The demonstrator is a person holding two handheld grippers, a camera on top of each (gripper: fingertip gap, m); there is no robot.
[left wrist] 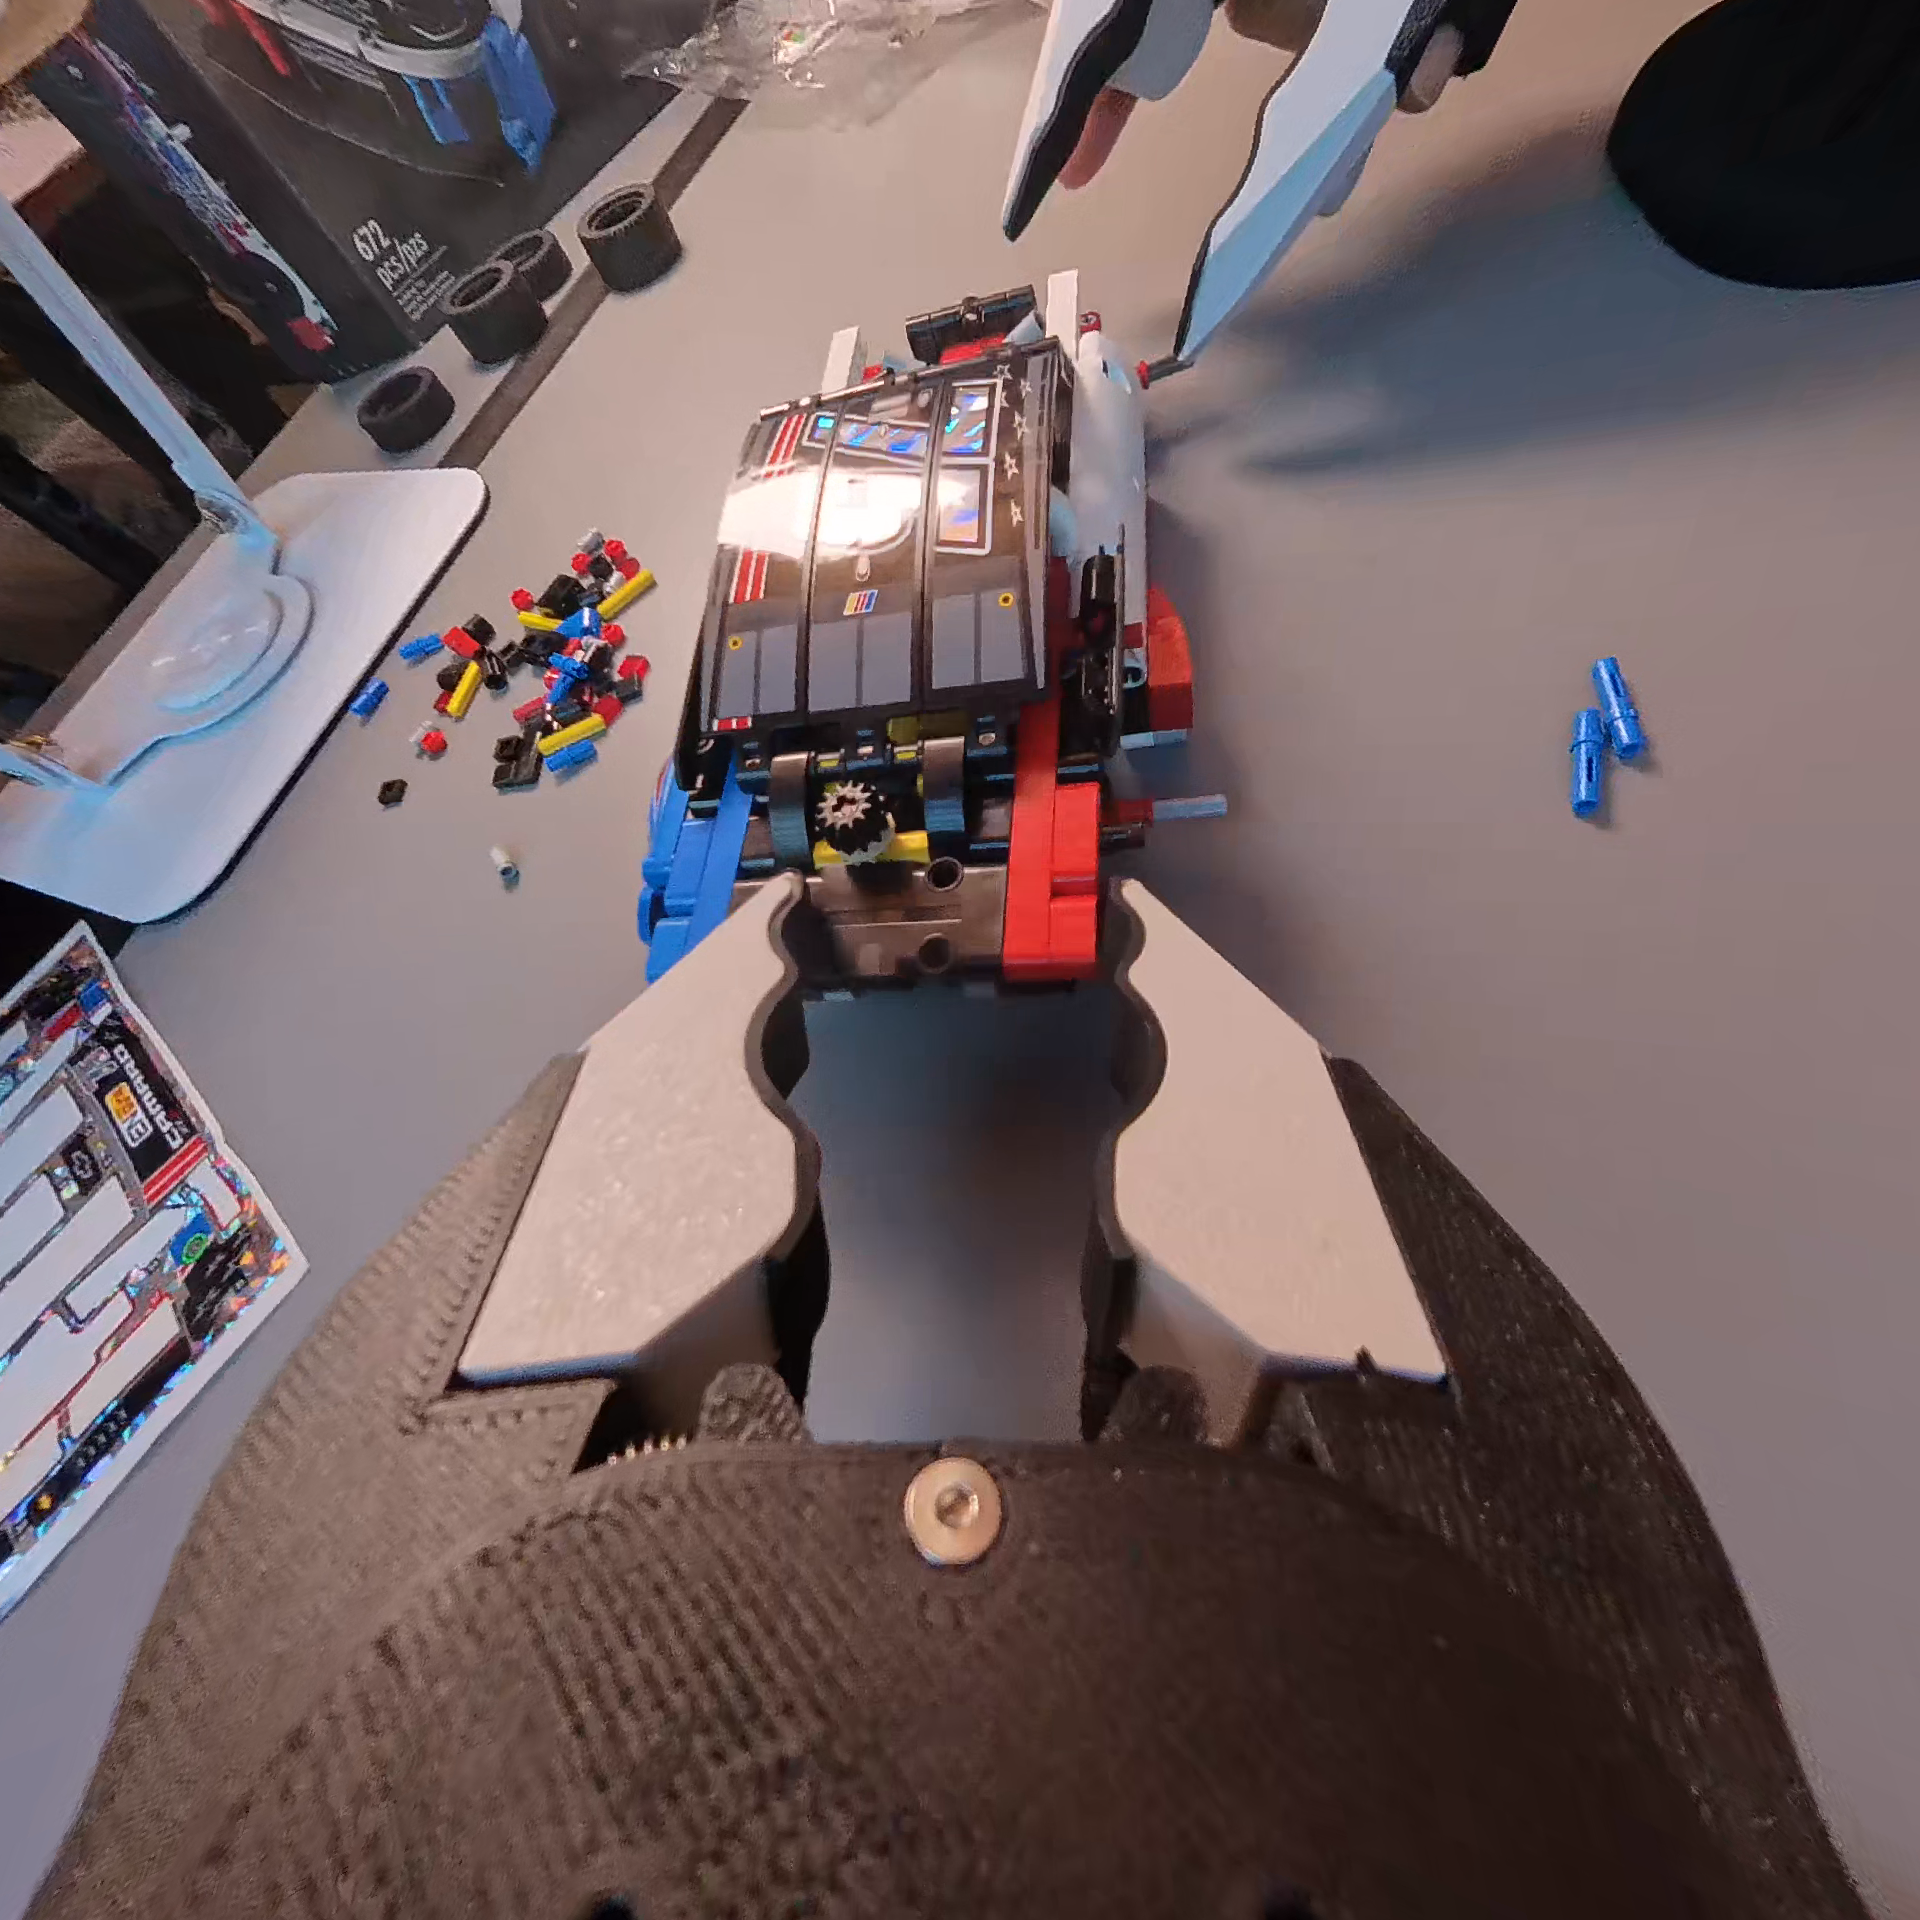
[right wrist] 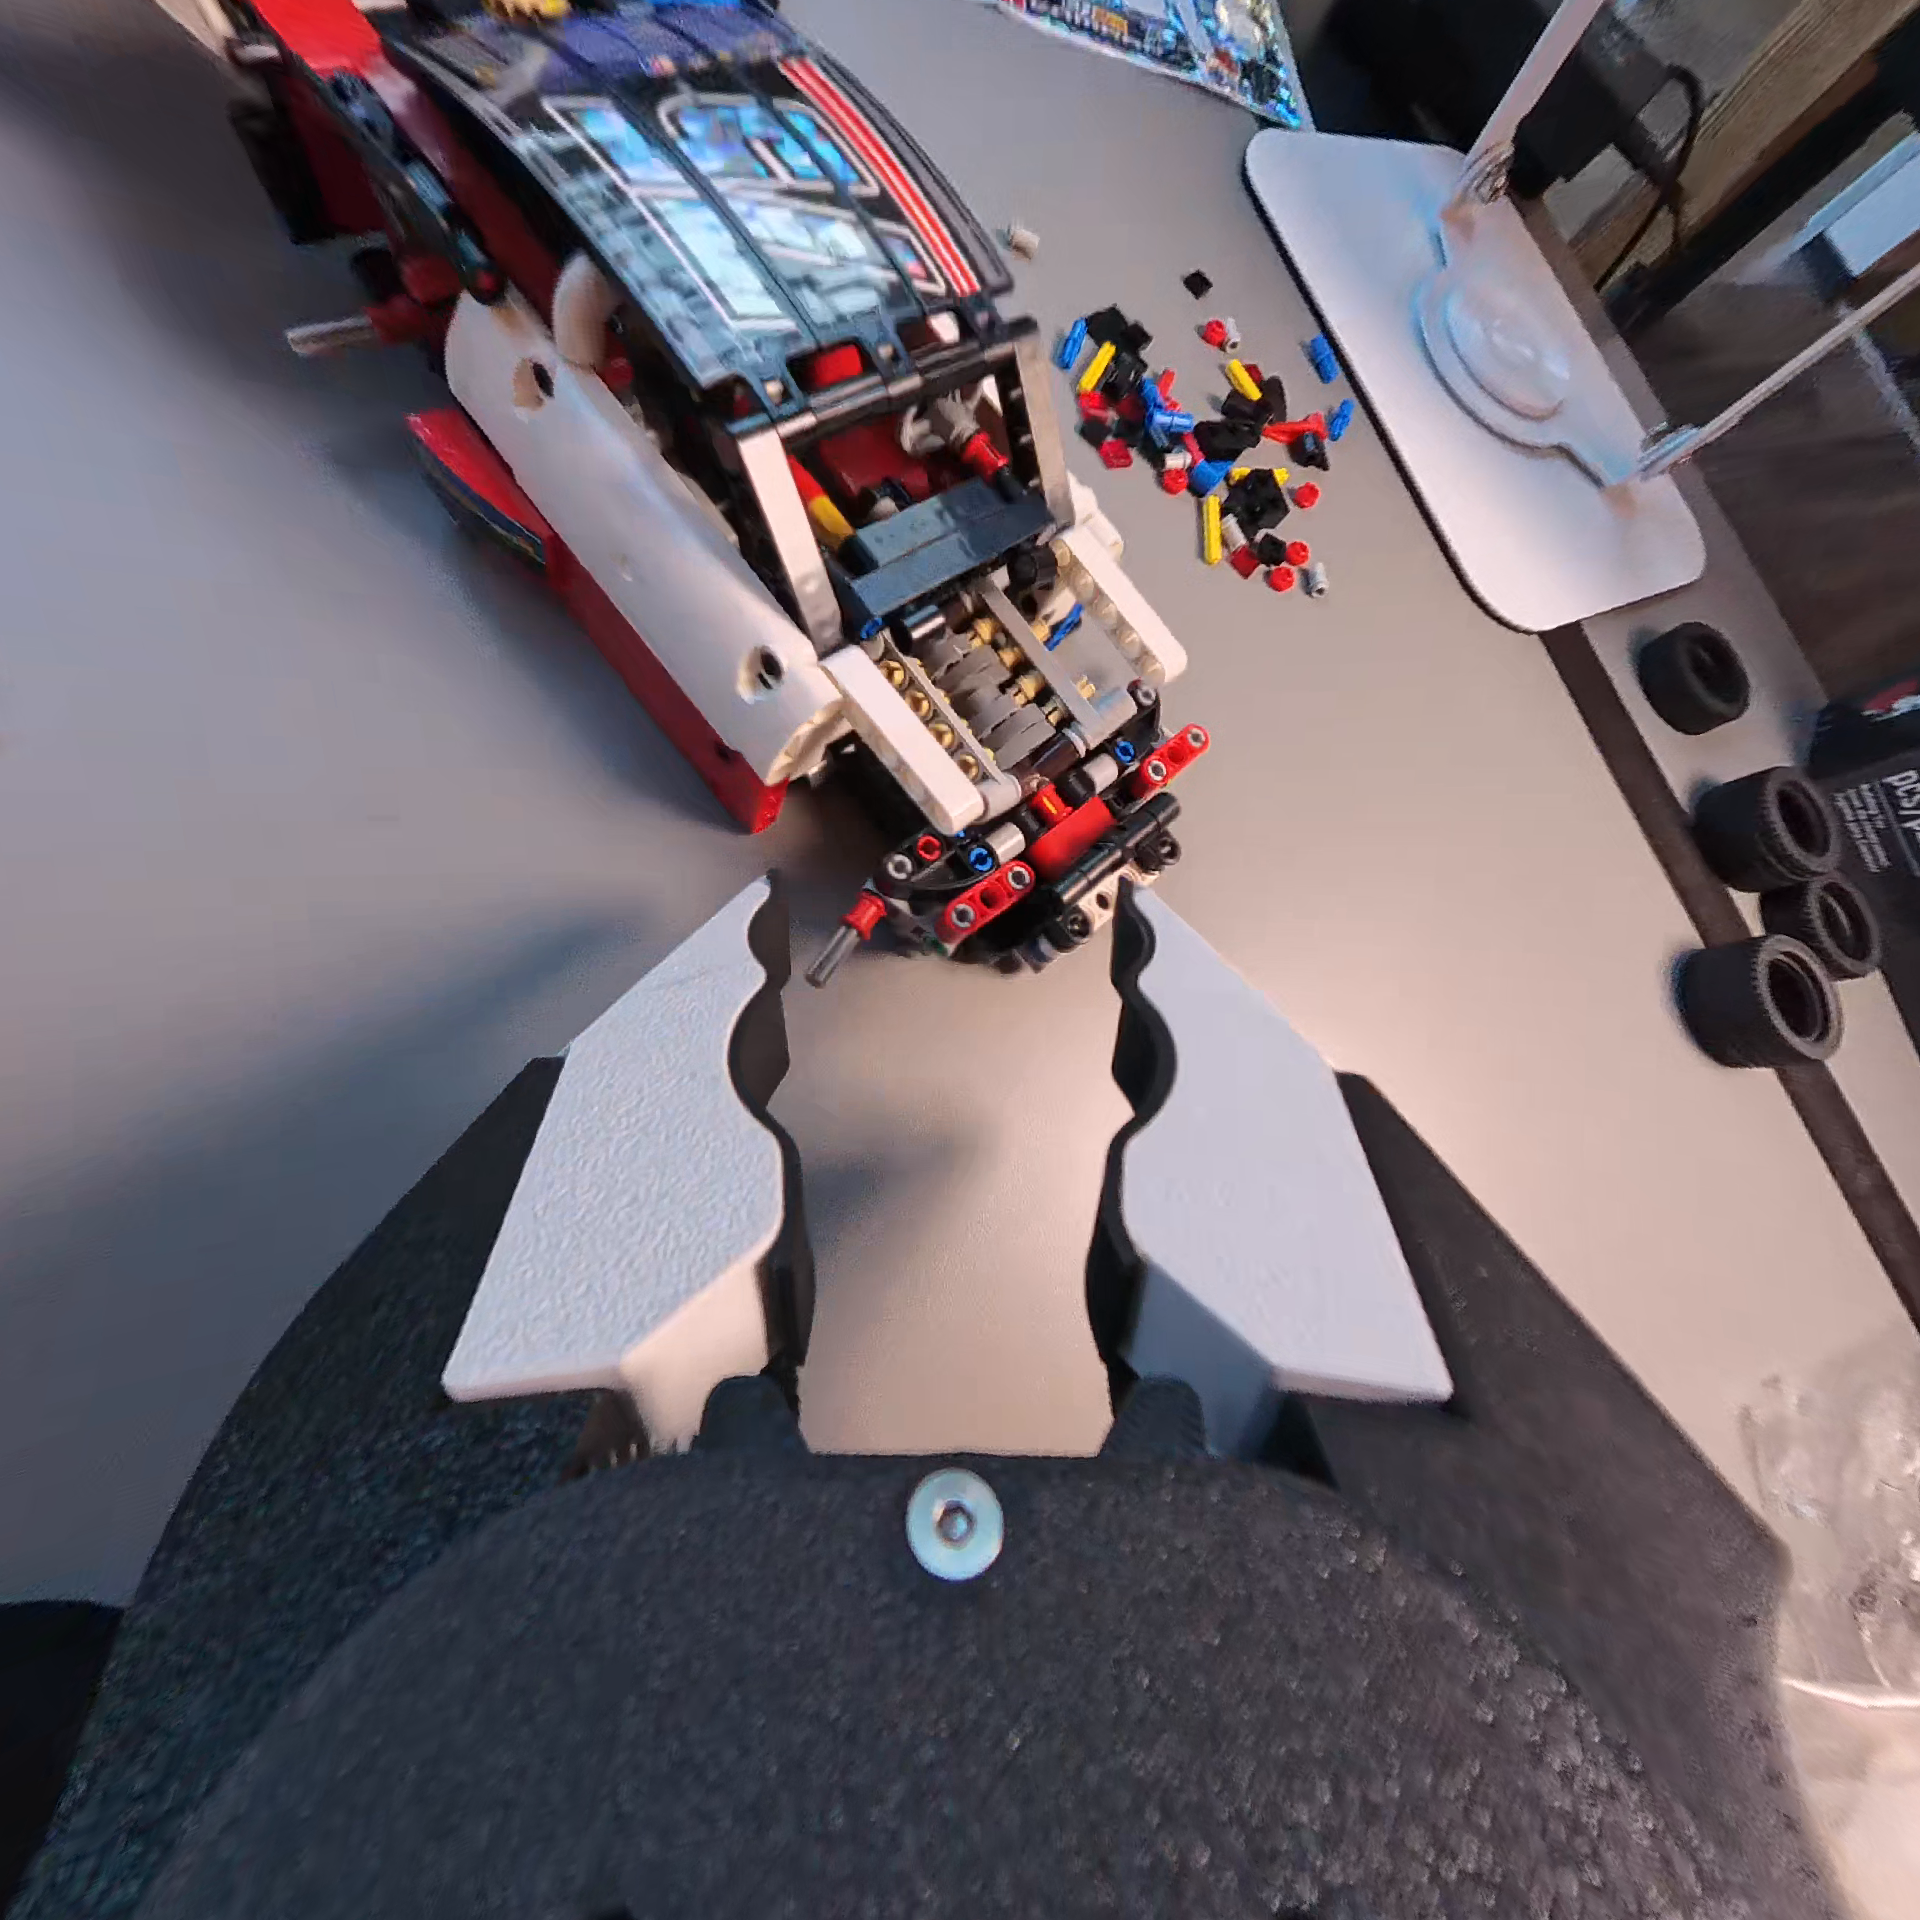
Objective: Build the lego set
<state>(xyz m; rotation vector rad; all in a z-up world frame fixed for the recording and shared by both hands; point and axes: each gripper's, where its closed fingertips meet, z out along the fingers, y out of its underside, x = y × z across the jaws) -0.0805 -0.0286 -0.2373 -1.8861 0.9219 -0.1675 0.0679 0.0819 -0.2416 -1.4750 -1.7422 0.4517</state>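
A half-built lego car (left wrist: pixel 894 582) lay on the grey table (left wrist: pixel 1455 1039), its long axis running straight between the two grippers. The left gripper (left wrist: pixel 956 914) stood with fingers wide apart, straddling one end of the car, apparently touching it. The right gripper (right wrist: pixel 945 925), also wide and empty, hovered at the opposite end, just beside a protruding axle (right wrist: pixel 844 940). Four black tyres (right wrist: pixel 1756 1003) sat at the table edge, three blue pins (left wrist: pixel 1605 727) lay apart, and one heap of loose pieces (left wrist: pixel 551 665) was beside the car.
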